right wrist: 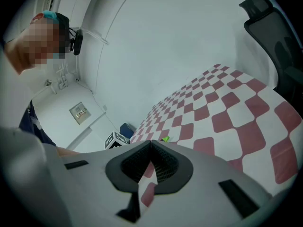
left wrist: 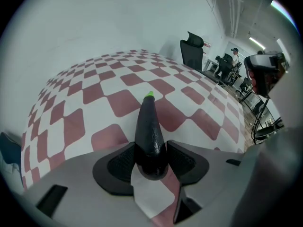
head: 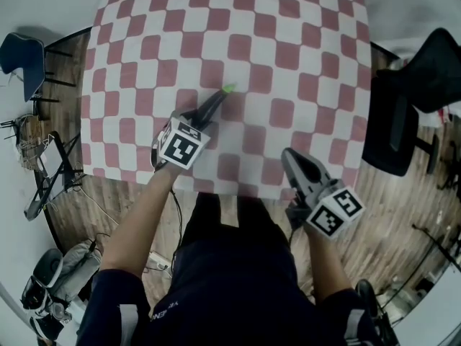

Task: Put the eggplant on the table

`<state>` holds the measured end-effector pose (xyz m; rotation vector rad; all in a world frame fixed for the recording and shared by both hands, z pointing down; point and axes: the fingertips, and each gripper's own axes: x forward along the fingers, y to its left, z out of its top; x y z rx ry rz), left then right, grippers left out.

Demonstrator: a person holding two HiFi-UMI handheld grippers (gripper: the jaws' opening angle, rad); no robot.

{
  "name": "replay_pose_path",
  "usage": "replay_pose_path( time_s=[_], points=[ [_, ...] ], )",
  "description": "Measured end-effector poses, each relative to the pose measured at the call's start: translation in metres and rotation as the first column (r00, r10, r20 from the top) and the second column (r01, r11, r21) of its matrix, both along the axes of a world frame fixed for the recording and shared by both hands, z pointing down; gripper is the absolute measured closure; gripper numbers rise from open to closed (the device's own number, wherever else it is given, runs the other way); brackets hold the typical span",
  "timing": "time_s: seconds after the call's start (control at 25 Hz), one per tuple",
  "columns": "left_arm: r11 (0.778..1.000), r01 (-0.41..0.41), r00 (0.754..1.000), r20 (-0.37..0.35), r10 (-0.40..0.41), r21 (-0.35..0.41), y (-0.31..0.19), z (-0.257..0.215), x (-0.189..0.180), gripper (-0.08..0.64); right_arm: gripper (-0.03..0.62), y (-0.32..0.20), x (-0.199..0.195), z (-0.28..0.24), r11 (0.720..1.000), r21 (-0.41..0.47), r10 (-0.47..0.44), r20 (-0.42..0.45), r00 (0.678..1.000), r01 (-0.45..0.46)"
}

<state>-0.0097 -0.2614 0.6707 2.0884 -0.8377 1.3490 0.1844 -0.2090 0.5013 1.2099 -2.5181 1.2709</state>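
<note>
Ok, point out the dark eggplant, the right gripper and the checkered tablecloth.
Dark purple eggplant (left wrist: 149, 126): left gripper view, the middle of its body.
Right gripper (right wrist: 150, 144): right gripper view, where its shut fingers meet.
Red-and-white checkered tablecloth (head: 288, 49): head view, a bare square.

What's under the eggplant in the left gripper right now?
Only the checked tablecloth shows beneath the eggplant, clamped at its thick end by the left gripper. The patch directly below is covered, so contact with the cloth cannot be told.
</note>
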Motion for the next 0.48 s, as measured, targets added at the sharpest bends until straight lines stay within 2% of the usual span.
replay_pose_path(
  time_s=[0.24, 0.48],
  points=[
    [1.000, -0.010, 1.000, 0.011, 0.010, 0.004, 0.0016, 0.0018, 0.0007, 0.325, 0.576, 0.0033, 0.0056, -0.0006, 1.000, 0.000, 0.011, 0.002, 1.000, -0.011],
    [1.000, -0.018, 1.000, -0.017, 0.018, 0.022, 0.0015, -0.0003, 0.0057, 0.316, 0.575, 0.0059, 0.0083, -0.0041, 1.000, 0.005, 0.021, -0.001, 1.000, -0.020]
  ],
)
